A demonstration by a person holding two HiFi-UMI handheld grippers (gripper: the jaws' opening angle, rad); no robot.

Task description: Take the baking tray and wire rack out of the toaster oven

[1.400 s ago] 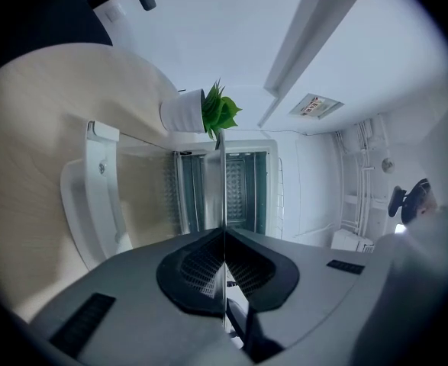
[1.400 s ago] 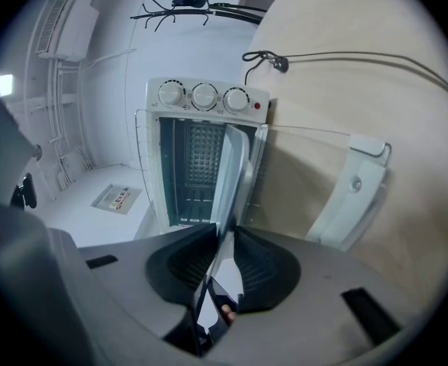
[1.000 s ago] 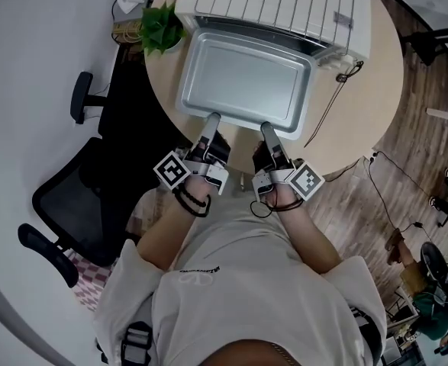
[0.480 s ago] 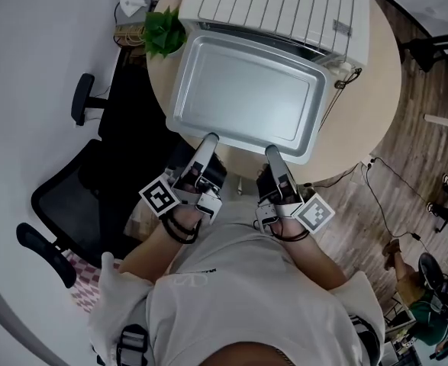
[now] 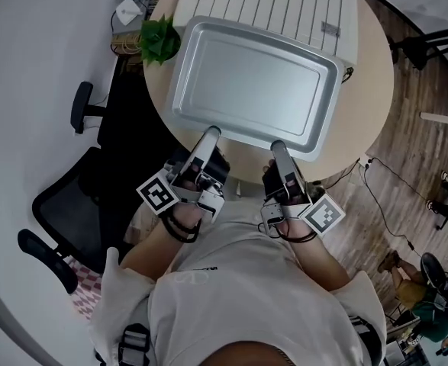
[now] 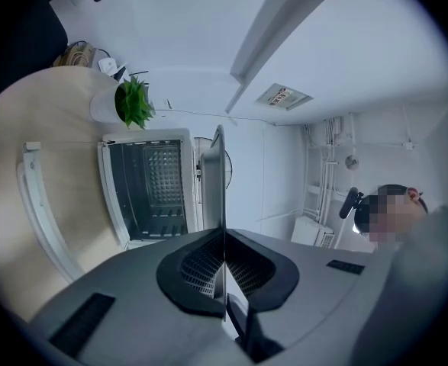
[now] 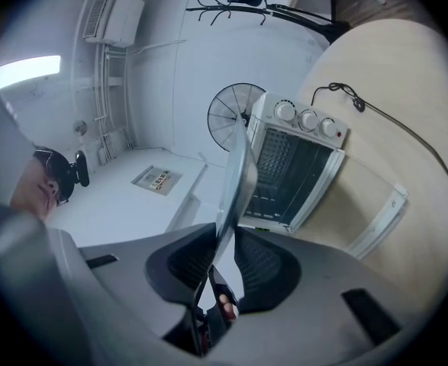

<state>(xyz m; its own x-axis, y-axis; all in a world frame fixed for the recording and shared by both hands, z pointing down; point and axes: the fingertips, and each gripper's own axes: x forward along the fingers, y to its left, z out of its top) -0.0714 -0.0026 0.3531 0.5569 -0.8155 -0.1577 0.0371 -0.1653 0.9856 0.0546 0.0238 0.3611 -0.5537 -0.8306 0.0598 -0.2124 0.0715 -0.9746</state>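
Shiny rectangular metal baking tray, out of the oven and held in the air above it by its near rim.

The left gripper and right gripper each clamp that rim between nearly closed jaws. They are set apart along the edge, probably to keep the wide tray level. Below stands the white toaster oven, door open, on a round pale wooden table beside a small green potted plant. The wire rack cannot be made out for certain.

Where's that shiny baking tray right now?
In the head view the baking tray is centre frame, gripped by its near rim in the left claw and right claw, above the round table, in front of the white toaster oven.
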